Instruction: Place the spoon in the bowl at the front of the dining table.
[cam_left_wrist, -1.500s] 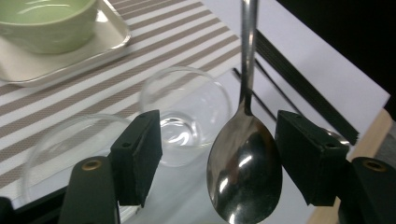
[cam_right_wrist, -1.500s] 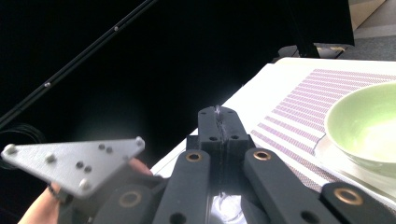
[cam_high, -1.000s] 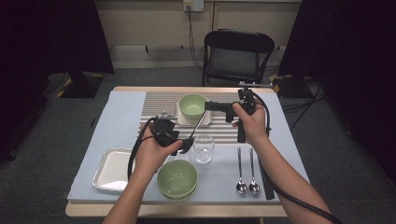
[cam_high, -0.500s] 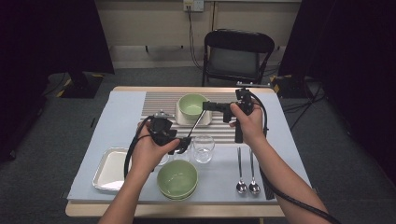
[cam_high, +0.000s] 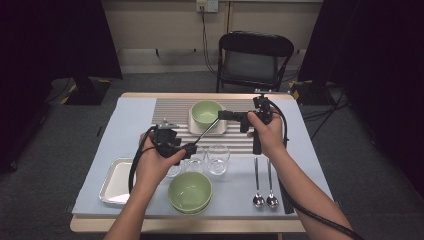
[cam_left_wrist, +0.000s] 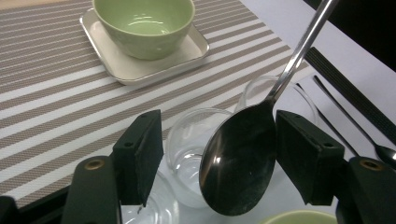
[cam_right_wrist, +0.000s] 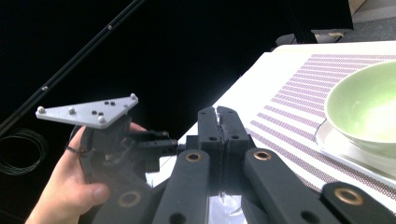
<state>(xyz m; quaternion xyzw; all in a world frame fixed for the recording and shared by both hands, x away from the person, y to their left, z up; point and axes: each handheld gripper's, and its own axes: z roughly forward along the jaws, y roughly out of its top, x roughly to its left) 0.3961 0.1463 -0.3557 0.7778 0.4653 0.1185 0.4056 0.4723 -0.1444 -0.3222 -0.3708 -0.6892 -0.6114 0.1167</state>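
The worktop (cam_high: 125, 125) carries a pale blue cover with a striped mat (cam_high: 172, 112) laid across its far half. On that mat sits a square plate (cam_high: 220, 129) bearing a green bowl (cam_high: 206, 112); a second green bowl (cam_high: 190, 192) stands near the front edge, with a metal tray (cam_high: 114, 182) to its left. Between the two bowls stand clear glasses (cam_high: 218, 159), close together. Two small spoons (cam_high: 265, 195) lie side by side at the right front, beside a dark strip. Above the middle of the worktop the right gripper (cam_high: 223, 115) points leftward, its jaws pressed together on the handle end of a long spoon (cam_high: 205, 132), which slants down and left over the mat. In the right gripper view the jaws meet with the thin metal pinched between them. The left gripper (cam_high: 194, 148) hovers just above the glasses with its jaws spread; in the left gripper view the spoon's bowl (cam_left_wrist: 238, 168) hangs between the two pads, close to the right-hand one, though whether it touches that pad cannot be told.
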